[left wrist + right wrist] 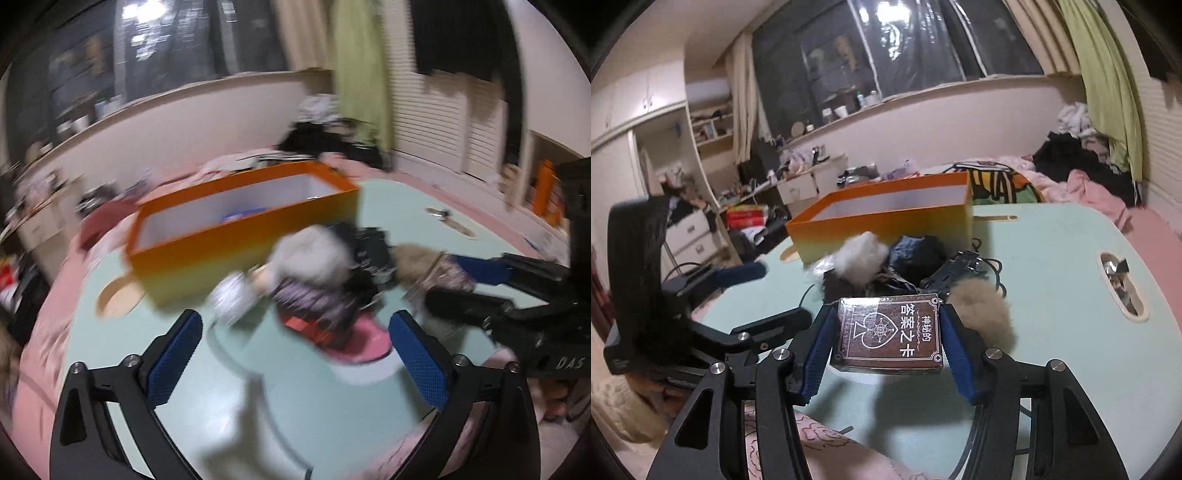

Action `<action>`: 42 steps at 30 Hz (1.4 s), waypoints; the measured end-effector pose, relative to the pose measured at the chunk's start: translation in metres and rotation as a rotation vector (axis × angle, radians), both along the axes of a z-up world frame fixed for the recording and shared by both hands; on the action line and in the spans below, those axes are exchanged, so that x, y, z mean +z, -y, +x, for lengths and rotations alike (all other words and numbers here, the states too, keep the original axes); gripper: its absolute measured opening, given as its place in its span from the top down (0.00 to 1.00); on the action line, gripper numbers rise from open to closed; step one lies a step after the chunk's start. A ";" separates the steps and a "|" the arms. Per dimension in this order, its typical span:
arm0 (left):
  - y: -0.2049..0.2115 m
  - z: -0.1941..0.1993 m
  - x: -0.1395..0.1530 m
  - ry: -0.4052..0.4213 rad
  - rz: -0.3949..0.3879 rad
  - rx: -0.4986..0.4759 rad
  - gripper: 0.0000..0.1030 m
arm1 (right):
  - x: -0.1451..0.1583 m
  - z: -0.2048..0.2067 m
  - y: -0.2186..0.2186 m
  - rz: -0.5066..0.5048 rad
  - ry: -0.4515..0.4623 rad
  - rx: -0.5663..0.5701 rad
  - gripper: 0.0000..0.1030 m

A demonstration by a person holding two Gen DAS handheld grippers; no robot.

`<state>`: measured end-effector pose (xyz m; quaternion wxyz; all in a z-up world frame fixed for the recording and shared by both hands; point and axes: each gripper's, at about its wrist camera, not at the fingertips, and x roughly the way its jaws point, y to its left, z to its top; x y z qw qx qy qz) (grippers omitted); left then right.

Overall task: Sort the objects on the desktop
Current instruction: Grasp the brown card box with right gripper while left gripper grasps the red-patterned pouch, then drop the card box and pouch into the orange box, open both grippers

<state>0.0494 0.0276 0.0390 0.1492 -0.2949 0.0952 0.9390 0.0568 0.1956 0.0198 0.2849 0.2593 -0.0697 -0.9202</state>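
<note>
Brown card box (886, 336) clamped between blue pads of right gripper (886, 347) — pads press its two short sides. Lid reads "神秘的 答案之卡", upside down to camera, with spade emblem; "DAS" on gripper body. Box long axis spans finger to finger, lid up, raised off pale green surface (1052, 266). Orange box (886, 221) beyond fingertips. Left gripper (295, 354) fingers spread, released — nothing between.
</note>
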 end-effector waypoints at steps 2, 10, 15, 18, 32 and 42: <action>-0.005 -0.015 0.000 0.051 -0.003 -0.054 0.16 | 0.000 -0.001 -0.002 -0.010 0.008 -0.001 0.45; -0.003 -0.037 -0.008 0.142 0.032 -0.169 0.39 | 0.000 -0.001 -0.005 -0.011 0.016 0.005 0.45; -0.002 -0.043 -0.019 0.239 0.051 -0.206 0.38 | 0.000 -0.002 -0.007 -0.021 0.026 0.008 0.45; -0.003 -0.039 -0.019 0.235 0.047 -0.214 0.38 | 0.000 -0.002 -0.007 -0.022 0.028 0.008 0.45; 0.026 0.016 0.027 0.072 0.108 -0.183 0.38 | 0.007 -0.003 -0.002 0.012 0.019 0.004 0.45; 0.028 -0.086 0.074 -0.003 0.158 0.095 0.38 | 0.082 -0.089 0.024 0.032 -0.028 -0.122 0.45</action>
